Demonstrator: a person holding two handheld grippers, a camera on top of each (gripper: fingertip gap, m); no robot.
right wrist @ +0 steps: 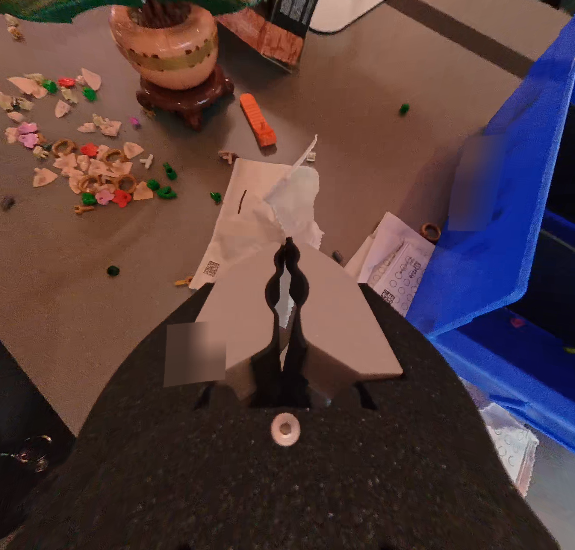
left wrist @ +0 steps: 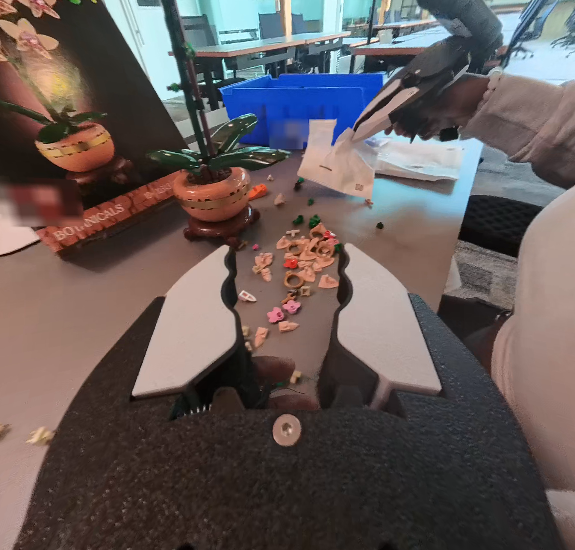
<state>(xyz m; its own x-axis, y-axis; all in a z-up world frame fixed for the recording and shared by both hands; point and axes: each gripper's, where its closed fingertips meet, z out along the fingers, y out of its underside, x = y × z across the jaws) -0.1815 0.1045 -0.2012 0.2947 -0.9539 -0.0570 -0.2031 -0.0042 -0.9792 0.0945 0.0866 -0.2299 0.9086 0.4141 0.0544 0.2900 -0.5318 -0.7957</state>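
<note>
Grainy black left gripper [left wrist: 286, 255], jaws wide, hovers over scattered plastic petals [left wrist: 306, 255]. Right gripper [right wrist: 287, 242] pinches a crinkled, torn paper bag [right wrist: 249, 205]; only its view shows the orange bar [right wrist: 258, 120].

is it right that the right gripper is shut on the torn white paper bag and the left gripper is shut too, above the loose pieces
Not quite. The right gripper is indeed shut on the torn white paper bag, but the left gripper is open, its fingers spread apart above the loose pieces on the table. The left wrist view shows this.
</note>
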